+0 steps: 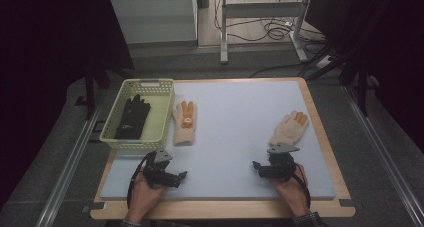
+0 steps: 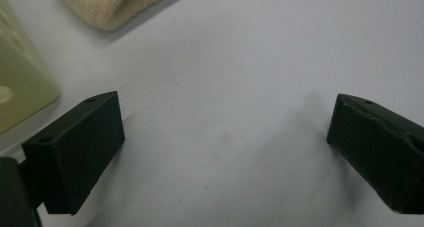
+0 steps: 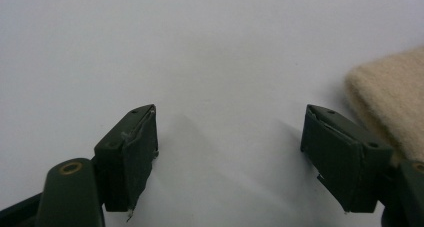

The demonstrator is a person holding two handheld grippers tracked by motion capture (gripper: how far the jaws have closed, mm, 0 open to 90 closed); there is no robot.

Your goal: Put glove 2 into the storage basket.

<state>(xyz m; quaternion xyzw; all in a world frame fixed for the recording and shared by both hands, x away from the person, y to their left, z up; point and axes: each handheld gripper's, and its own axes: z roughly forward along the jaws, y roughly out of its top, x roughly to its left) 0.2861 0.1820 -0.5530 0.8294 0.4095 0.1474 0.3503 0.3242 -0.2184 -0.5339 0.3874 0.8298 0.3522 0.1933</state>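
Two cream gloves [image 1: 184,123], one black glove [image 1: 132,118], one basket [image 1: 111,135].

My right hand-held gripper [image 3: 230,152] low over the pale tabletop [image 3: 200,52], jaws wide apart, nothing between them, beige glove [image 3: 395,97] just beside one jaw

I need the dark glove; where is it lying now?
In the high view, the black glove lies inside the green basket at the table's left, beside a beige glove.

A pale green basket [image 1: 155,85] holding a black glove [image 1: 132,117] stands beyond the left jaws, its corner [image 2: 20,82] just left of them, on the blue mat [image 1: 235,117].
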